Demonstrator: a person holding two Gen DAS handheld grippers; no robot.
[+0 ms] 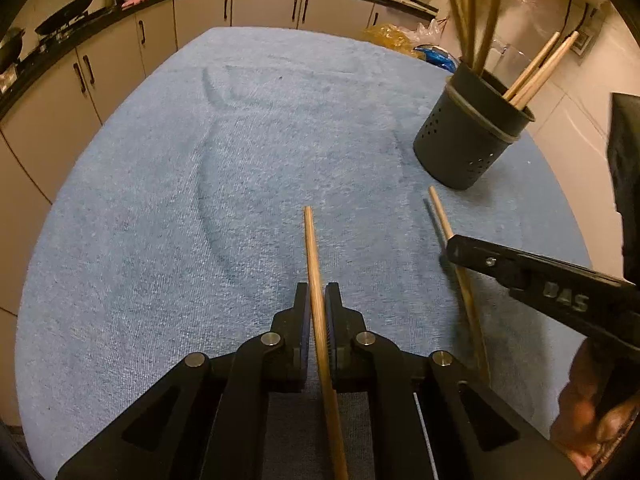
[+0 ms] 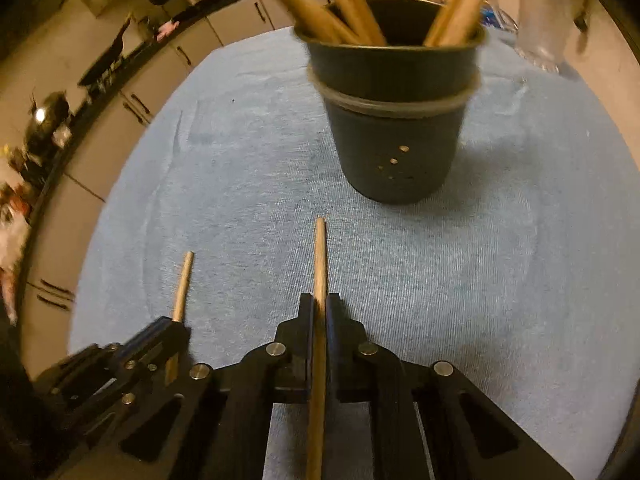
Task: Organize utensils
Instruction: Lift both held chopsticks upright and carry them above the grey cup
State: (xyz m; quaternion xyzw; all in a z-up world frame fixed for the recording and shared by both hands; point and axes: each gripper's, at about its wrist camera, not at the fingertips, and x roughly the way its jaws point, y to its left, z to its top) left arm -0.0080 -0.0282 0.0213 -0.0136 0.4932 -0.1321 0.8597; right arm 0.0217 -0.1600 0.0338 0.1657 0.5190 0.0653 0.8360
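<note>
My left gripper is shut on a wooden chopstick that points forward above the blue towel. My right gripper is shut on a second wooden chopstick, aimed at the black perforated utensil holder just ahead. The holder stands at the right in the left wrist view, with several chopsticks standing in it. The right gripper and its chopstick show at the right in the left wrist view. The left gripper and its chopstick show at lower left in the right wrist view.
The towel covers the table. Kitchen cabinets and a dark counter with pans run behind and to the left. Plastic bags lie at the table's far edge. A clear plastic item stands right of the holder.
</note>
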